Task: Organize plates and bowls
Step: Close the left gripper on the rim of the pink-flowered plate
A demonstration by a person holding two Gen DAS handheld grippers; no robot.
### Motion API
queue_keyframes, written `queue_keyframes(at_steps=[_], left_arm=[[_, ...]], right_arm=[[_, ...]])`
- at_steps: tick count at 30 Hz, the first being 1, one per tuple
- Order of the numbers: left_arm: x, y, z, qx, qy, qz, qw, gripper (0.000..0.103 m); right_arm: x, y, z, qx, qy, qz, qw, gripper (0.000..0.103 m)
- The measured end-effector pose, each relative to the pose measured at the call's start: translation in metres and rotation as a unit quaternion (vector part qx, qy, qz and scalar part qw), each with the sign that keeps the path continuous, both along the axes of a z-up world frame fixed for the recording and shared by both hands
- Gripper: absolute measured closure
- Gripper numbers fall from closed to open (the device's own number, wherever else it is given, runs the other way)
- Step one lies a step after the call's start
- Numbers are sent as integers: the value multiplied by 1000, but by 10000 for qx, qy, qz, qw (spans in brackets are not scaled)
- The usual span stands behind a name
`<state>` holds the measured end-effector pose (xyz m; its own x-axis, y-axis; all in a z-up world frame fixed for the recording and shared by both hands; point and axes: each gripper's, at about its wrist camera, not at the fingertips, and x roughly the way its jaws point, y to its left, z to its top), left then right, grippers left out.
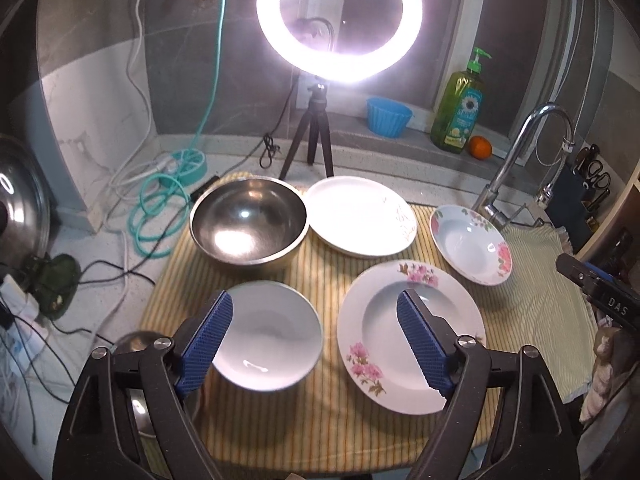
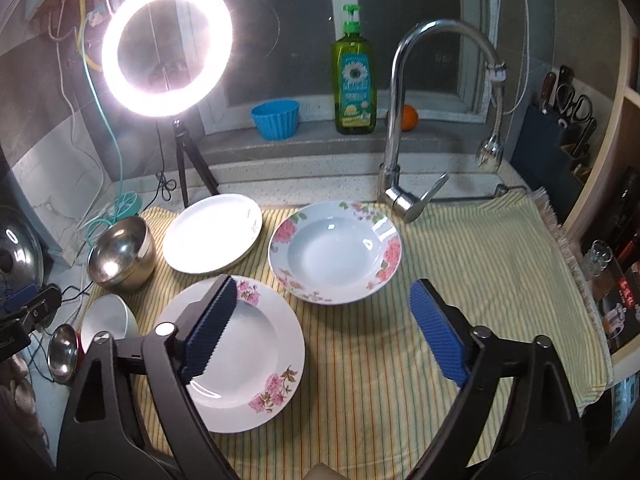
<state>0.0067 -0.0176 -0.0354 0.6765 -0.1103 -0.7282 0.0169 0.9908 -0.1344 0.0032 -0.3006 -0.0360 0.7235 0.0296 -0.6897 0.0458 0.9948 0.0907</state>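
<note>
Three plates [image 1: 412, 336], steel bowl [image 1: 248, 224], white bowl [image 1: 268, 336], upright, unstacked

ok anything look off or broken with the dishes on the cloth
Nothing looks chipped or spilled. One oddity: the plain white plate sits tilted, its left edge apparently riding up against the big steel bowl. The two floral plates and the white bowl lie flat.

From the left wrist we look forward and steeply down along the left claw [image 1: 316, 338], close above the near left of the striped cloth [image 1: 320, 412] on the bench. From the right wrist we look the same way along the right claw [image 2: 322, 330], set further right. Both views share the ring light [image 1: 340, 24], the faucet [image 2: 394, 120], the steel bowl [image 1: 248, 224] and the near floral plate [image 2: 256, 344].
</note>
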Motion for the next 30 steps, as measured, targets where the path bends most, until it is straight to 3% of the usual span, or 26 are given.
queue_keyframes(at_steps=[2, 4, 6, 11, 13, 18, 30], left_arm=[[-2, -2, -8, -139, 160, -54, 9998, 20], [-4, -5, -14, -249, 287, -92, 9992, 32], [-6, -9, -20, -405, 435, -149, 9981, 37], [-10, -16, -36, -707, 757, -188, 9944, 43], [-11, -17, -43, -834, 871, -182, 9925, 50], [-14, -22, -66, -1238, 1221, -143, 9847, 64], [-11, -16, -110, -1814, 1606, 597, 9684, 70]], right_arm=[[3, -3, -7, 131, 165, 100, 9997, 23], [6, -7, -16, 317, 358, 196, 9987, 34], [9, -11, -26, 467, 548, 274, 9970, 42], [16, -16, -50, 764, 954, 480, 9913, 51], [18, -17, -58, 860, 1115, 581, 9883, 55], [27, -20, -79, 1116, 1494, 837, 9789, 58], [60, -27, -121, 1480, 2104, 1242, 9583, 70]])
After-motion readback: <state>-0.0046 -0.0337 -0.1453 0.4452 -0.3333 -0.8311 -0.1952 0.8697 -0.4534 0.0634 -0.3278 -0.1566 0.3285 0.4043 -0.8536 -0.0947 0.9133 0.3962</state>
